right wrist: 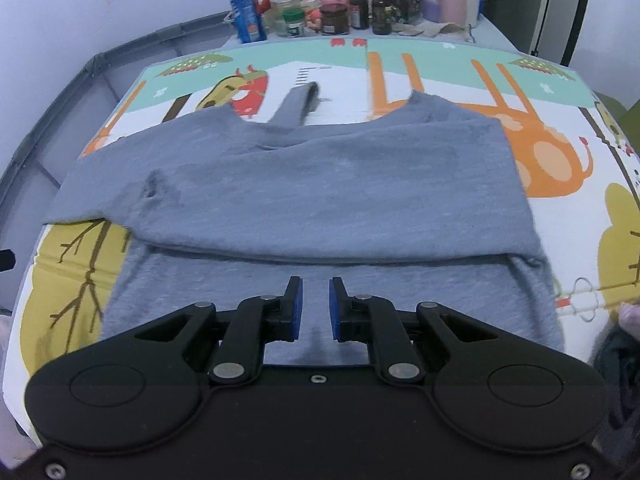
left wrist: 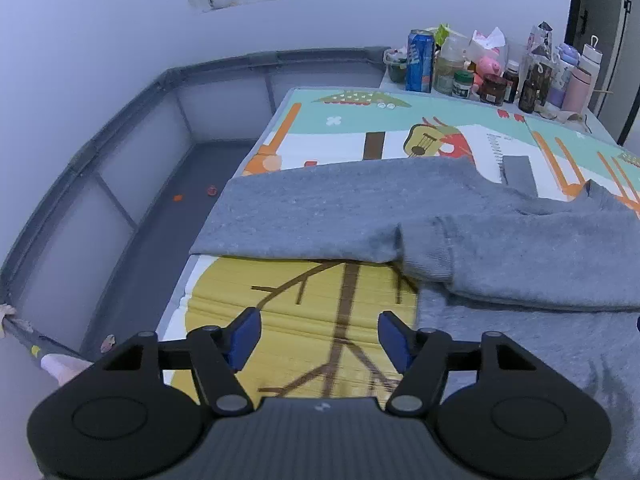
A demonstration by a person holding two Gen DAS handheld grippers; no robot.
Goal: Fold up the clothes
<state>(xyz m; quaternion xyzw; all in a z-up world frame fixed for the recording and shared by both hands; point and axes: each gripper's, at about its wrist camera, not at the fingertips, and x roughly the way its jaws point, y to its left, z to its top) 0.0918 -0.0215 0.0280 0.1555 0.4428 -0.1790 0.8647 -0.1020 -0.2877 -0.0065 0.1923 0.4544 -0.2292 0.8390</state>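
From the left wrist I see my left gripper open and empty, its blue pads wide apart over the yellow tree printed on the play mat, near the mat's left edge. Nothing sits between the pads. The grey sweatshirt lies just beyond, spread across the middle of the mat, with a sleeve doubled over so its ribbed cuff rests near the fold line. I judge the sleeve was laid inward to square up the body before the next fold. Along the mat's far edge stands a crowd of bottles and jars with a blue can, well apart from the cloth, so they should not snag it. A grey padded rail runs round the left side.

From the right wrist, my right gripper hangs over the near part of the sweatshirt. Its pads are nearly together with a narrow slit between them, and no cloth is caught there; it holds nothing. The upper layer is doubled toward me, its folded edge lying straight across just ahead of the fingertips, leaving a band of the lower layer uncovered by the mat's near edge. One sleeve pokes out toward the far edge. I reckon that stray sleeve needs tucking next.
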